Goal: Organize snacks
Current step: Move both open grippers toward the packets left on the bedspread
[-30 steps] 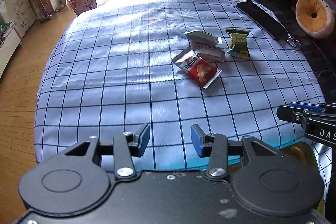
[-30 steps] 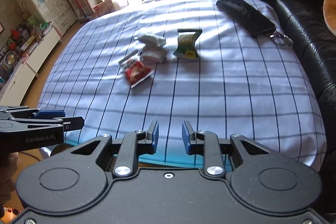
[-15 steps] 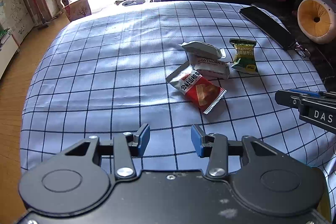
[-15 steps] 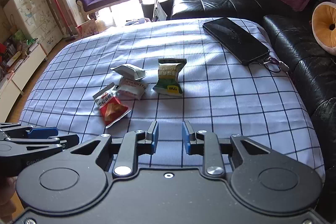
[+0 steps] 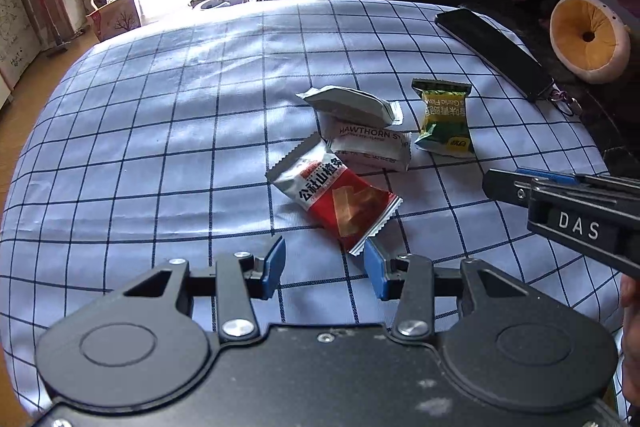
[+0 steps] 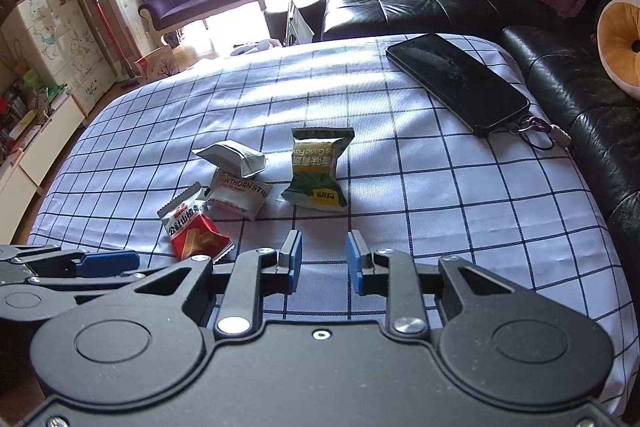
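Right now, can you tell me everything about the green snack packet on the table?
The green snack packet is a small, puffy pillow bag of shiny foil-like film, dark green with a pale yellow band of printed words and a yellow patch at its near end. Both ends are crimped shut, so it looks unopened. It lies flat on the checked tablecloth, apart from the other three snacks, just ahead of the right gripper, whose fingers are not touching it.

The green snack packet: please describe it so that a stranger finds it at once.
On the blue checked tablecloth, four snack packets lie near the middle. The green snack packet lies apart on the side toward the black phone. It alone is green; the white hawthorn packets and the red one cluster together.
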